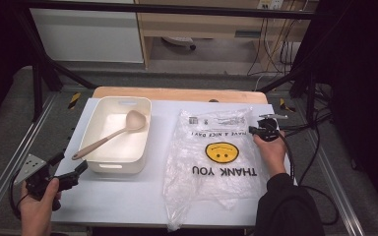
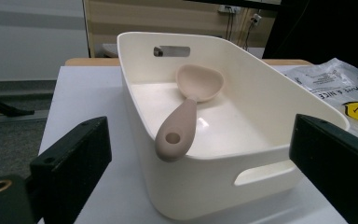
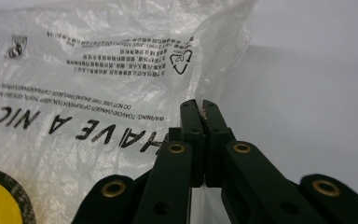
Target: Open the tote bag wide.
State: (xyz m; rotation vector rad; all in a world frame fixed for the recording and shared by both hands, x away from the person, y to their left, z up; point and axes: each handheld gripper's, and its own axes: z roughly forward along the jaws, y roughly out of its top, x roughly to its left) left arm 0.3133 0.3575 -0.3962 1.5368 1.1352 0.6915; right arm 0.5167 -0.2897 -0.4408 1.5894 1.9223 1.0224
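A clear plastic bag (image 1: 211, 157) printed with a yellow smiley and "THANK YOU" lies flat on the right half of the white table (image 1: 128, 196). My right gripper (image 1: 252, 130) is shut on the bag's (image 3: 98, 70) right edge near the far corner, with film pinched between the jaws (image 3: 200, 109). A white plastic bin (image 1: 106, 164) stands on the left half. A beige spoon (image 1: 109, 136) lies in it, handle resting on the near rim (image 2: 173, 140). My left gripper (image 1: 72, 163) is open just in front of the bin's (image 2: 205, 186) near left corner, holding nothing (image 2: 200, 156).
The table's wooden far edge (image 1: 177, 93) shows behind the white top. Metal frame rails (image 1: 10, 162) run along both sides. Cables (image 1: 320, 142) trail off to the right of the table.
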